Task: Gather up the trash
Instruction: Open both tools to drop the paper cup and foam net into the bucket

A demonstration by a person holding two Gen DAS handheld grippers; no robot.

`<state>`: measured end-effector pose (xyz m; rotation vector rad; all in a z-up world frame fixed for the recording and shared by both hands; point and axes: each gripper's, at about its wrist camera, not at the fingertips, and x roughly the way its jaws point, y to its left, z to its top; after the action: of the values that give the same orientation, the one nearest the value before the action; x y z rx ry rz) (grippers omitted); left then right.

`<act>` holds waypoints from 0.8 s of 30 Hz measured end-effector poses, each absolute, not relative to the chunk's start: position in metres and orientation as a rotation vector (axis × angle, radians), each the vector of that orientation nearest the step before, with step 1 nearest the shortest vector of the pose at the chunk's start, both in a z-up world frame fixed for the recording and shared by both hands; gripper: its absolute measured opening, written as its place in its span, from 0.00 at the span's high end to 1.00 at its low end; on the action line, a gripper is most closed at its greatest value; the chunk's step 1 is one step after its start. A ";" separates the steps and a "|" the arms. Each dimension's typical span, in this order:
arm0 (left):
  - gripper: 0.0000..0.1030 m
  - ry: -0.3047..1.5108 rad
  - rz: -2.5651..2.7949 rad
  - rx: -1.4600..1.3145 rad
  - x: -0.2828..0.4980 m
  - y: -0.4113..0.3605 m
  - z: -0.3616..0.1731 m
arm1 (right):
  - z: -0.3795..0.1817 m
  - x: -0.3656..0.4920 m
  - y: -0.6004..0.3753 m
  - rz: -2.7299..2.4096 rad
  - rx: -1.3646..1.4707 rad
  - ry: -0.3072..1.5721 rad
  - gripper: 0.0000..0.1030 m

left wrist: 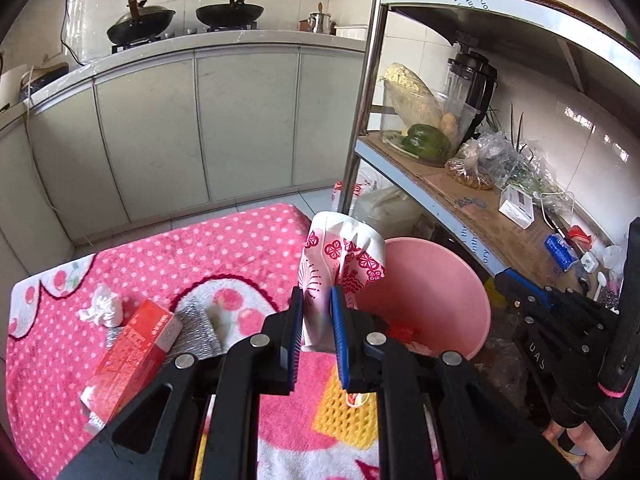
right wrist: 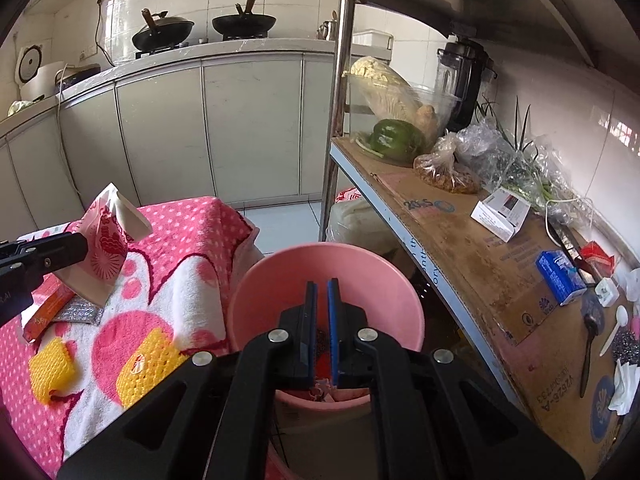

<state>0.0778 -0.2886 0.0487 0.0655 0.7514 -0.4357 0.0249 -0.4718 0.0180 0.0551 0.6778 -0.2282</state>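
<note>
A: The left claw [left wrist: 314, 312], low centre of its own view, is clamping a crumpled paper cup [left wrist: 340, 264], carrying it toward the pink bin [left wrist: 448, 280] at right. A red box [left wrist: 132, 344] and a tissue wad [left wrist: 102, 310] are still lying on the bench [left wrist: 224, 240], lower left.

B: In the right view, the right claw [right wrist: 322, 308] is hanging almost closed and empty over the bin, centre frame. Next, I'd judge: getting the cup over the rim, then letting go.
</note>
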 end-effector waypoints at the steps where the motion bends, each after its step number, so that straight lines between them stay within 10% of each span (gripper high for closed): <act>1: 0.87 0.763 -0.456 0.063 0.084 -0.295 0.046 | 0.015 0.027 -0.477 -0.222 0.070 0.684 0.95; 24: 0.81 0.991 -0.638 0.114 0.147 -0.399 -0.034 | -0.064 0.071 -0.518 -0.124 0.230 0.866 0.90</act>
<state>0.1471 -0.3989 -0.0337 0.1136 0.9913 -0.6379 0.0713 -0.5177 -0.0644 0.2300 0.8662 -0.1236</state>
